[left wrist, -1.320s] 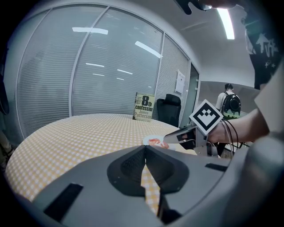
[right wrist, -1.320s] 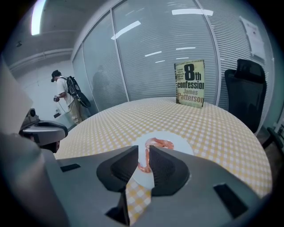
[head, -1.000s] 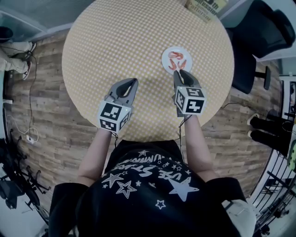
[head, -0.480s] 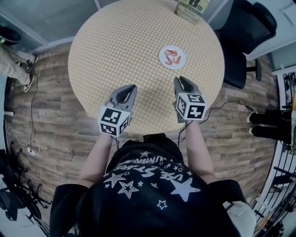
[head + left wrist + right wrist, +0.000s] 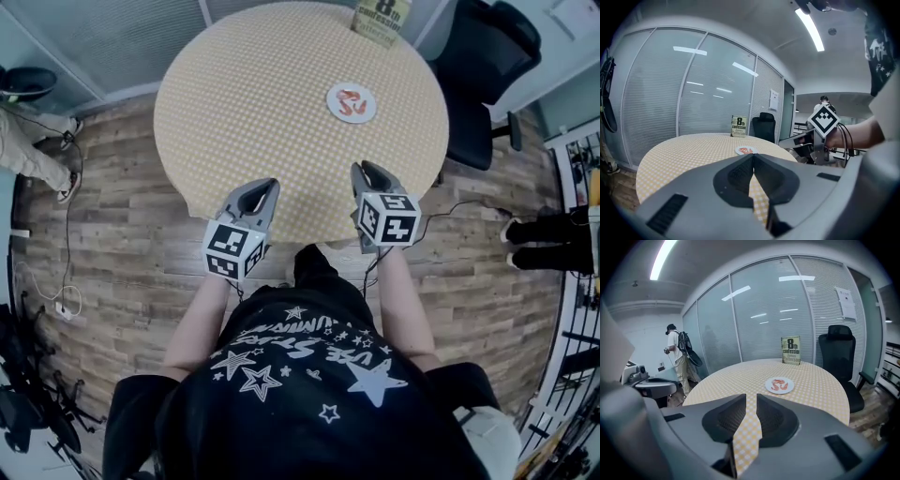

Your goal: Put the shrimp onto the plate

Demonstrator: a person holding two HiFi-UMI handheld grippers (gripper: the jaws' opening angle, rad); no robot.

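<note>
Resting on the plate [image 5: 335, 106] far across the table [image 5: 272, 94], the shrimp [image 5: 352, 101] are looking light, soft and slippery, probably best pinched gently mid-body, while the left gripper [image 5: 262, 187] is hovering closed and the right gripper [image 5: 366, 172] barely parted, both empty.

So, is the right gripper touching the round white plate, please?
Apart: head view shows bare yellow checked tablecloth between the right gripper and plate.

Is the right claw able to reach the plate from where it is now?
Probably yes, but only with a stretch forward. Nothing stands on the table between the right claw and the plate, which lies on the far half.
</note>
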